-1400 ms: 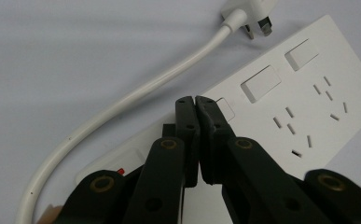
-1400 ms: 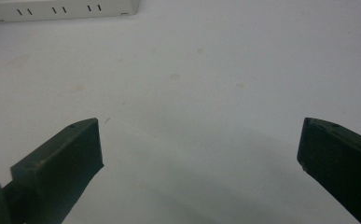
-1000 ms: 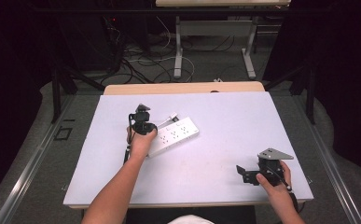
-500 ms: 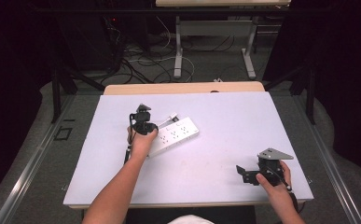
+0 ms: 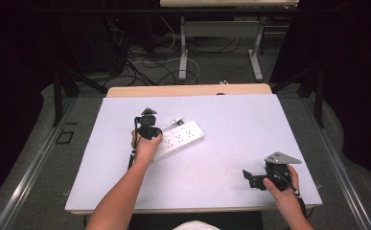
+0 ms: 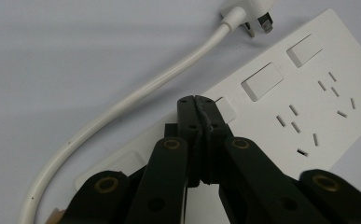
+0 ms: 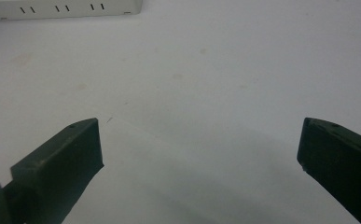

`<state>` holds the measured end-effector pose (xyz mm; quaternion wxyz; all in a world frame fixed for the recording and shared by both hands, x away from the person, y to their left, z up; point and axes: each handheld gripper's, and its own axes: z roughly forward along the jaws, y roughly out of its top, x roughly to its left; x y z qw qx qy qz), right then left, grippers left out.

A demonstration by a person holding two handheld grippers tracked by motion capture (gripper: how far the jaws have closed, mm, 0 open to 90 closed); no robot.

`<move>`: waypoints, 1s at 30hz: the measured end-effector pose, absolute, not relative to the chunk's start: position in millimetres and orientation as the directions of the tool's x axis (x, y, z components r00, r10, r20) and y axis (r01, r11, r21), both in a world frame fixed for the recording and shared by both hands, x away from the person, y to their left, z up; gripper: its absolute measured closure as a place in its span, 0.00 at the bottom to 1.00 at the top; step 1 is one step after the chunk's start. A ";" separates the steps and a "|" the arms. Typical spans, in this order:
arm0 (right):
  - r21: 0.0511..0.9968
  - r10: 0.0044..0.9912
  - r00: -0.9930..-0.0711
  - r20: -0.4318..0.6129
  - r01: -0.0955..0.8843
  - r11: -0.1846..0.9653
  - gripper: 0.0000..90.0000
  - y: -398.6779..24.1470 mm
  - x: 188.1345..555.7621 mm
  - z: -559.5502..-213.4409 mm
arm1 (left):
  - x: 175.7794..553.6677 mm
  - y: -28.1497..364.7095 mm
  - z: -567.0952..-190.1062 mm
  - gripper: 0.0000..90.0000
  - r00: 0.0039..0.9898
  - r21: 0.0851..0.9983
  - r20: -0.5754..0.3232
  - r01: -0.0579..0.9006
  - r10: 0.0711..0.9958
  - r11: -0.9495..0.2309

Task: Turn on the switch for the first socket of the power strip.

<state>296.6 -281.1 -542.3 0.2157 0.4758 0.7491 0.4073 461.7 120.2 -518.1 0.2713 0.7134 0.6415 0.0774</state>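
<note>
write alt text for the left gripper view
The left gripper, its black jaws shut together with nothing between them, has its tip at a small white switch on a white power strip. The strip's white cable curves across the pale table to its plug.

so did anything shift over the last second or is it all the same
Nothing visibly moved. The left gripper is still shut, its tips at a rocker switch on the white power strip. The right gripper stays open near the table's right front corner, holding nothing.
</note>
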 end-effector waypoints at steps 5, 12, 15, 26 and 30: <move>0.819 0.887 -0.457 0.065 0.532 0.214 0.00 -282.3 297.6 -542.5 | 462.0 121.8 -517.9 1.00 0.165 0.483 -0.251 0.875 0.954 -0.025; 0.816 0.890 -0.450 0.074 0.540 0.206 0.00 -283.6 297.6 -542.6 | 461.4 122.3 -517.2 1.00 0.171 0.500 -0.256 0.866 0.951 -0.021; 0.816 0.892 -0.443 0.086 0.545 0.192 0.00 -284.9 298.1 -543.3 | 461.2 124.0 -515.9 1.00 0.177 0.512 -0.257 0.859 0.950 -0.021; 0.811 0.889 -0.449 0.088 0.550 0.198 0.00 -283.4 301.4 -546.2 | 459.5 125.5 -512.5 0.98 0.193 0.547 -0.262 0.837 0.945 -0.020; 0.810 0.888 -0.453 0.081 0.549 0.206 0.00 -284.4 301.1 -545.7 | 458.4 125.8 -510.5 0.97 0.201 0.560 -0.271 0.828 0.941 -0.016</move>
